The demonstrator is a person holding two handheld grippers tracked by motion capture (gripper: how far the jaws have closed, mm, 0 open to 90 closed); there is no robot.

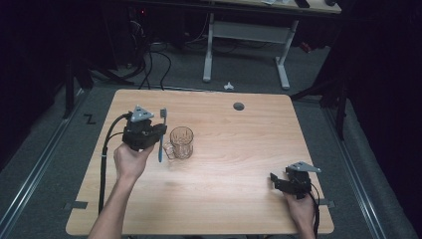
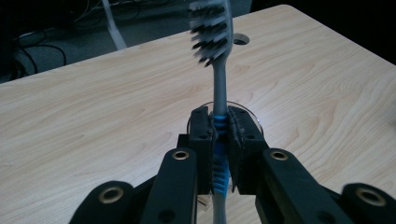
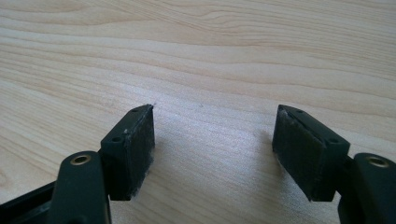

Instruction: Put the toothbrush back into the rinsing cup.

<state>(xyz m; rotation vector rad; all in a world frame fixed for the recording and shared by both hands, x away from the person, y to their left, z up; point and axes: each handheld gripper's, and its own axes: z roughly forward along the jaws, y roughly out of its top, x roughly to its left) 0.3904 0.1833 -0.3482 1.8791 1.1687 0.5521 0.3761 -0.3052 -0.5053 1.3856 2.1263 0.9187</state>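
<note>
A grey and blue toothbrush [image 1: 161, 134] stands upright, bristle head up, clamped at its blue grip section in my left gripper [image 1: 158, 132]. In the left gripper view the toothbrush [image 2: 219, 84] rises between the pads [image 2: 201, 135] of the left gripper [image 2: 220, 140], which is shut on it. A clear glass mug [image 1: 181, 142] stands on the wooden table [image 1: 224, 199] just right of the brush; its rim [image 2: 254, 122] peeks out behind the jaws. My right gripper [image 1: 277, 180] rests low at the table's front right, and in its own view the right gripper [image 3: 212, 144] is open over bare wood.
A round cable hole [image 1: 239, 106] sits near the table's far edge. Beyond the table a white desk frame [image 1: 246, 40] and cables [image 1: 149, 59] stand on the dark floor. The left gripper's black cable [image 1: 104, 159] trails over the table's left side.
</note>
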